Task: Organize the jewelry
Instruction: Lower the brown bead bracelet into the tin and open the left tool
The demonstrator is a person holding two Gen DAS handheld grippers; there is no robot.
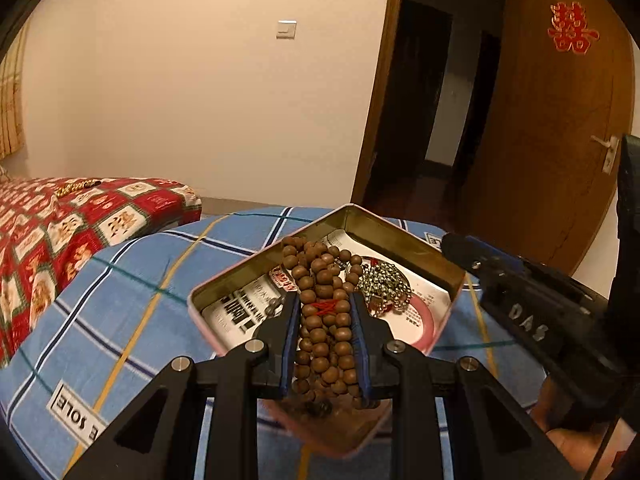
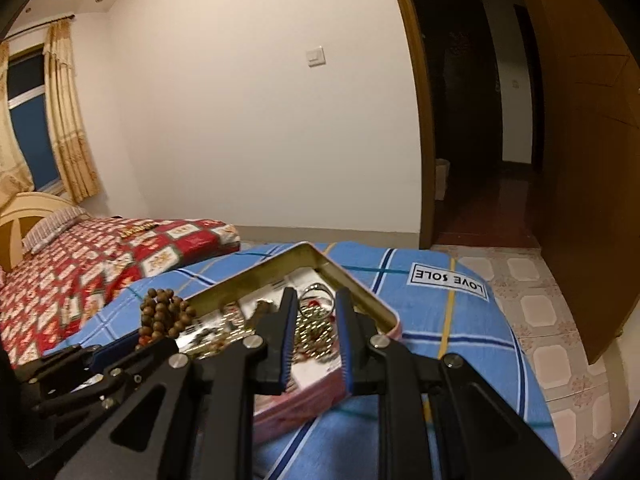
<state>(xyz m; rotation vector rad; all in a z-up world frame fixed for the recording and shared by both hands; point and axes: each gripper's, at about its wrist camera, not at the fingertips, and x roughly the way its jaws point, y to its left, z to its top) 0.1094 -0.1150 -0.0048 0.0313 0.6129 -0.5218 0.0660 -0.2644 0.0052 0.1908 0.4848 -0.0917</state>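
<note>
**Beads over the tin; one piece left out on the quilt**

While the tin (image 1: 404, 240) lies open on the blue plaid bedding (image 1: 120, 280), the task reads as partly done. A silver ball chain (image 1: 386, 284) already lies inside on the printed liner, and the right wrist view shows one metal ring (image 2: 320, 292) beside it. Whether other small items lie under these cannot be told.

The left gripper (image 1: 325, 300) is clamped on a bundle of brown wooden beads (image 1: 324, 320), its blue pads pressing both sides of the coiled strand. The strand hangs over the tin's near half and is not yet released; judged from this, setting it down is the step in hand.

The right gripper (image 2: 314, 300) hovers over the tin's contents with its jaws a little apart. The chain shows between them, but the frame is blurred and no grip can be confirmed.

Outstanding: one gold-coloured piece (image 1: 78, 187) lies on the red patterned quilt (image 1: 60, 232), well apart from the tin.

Count: one tin, one bead strand, one ball chain, one ring, one gold piece, two grippers.
</note>
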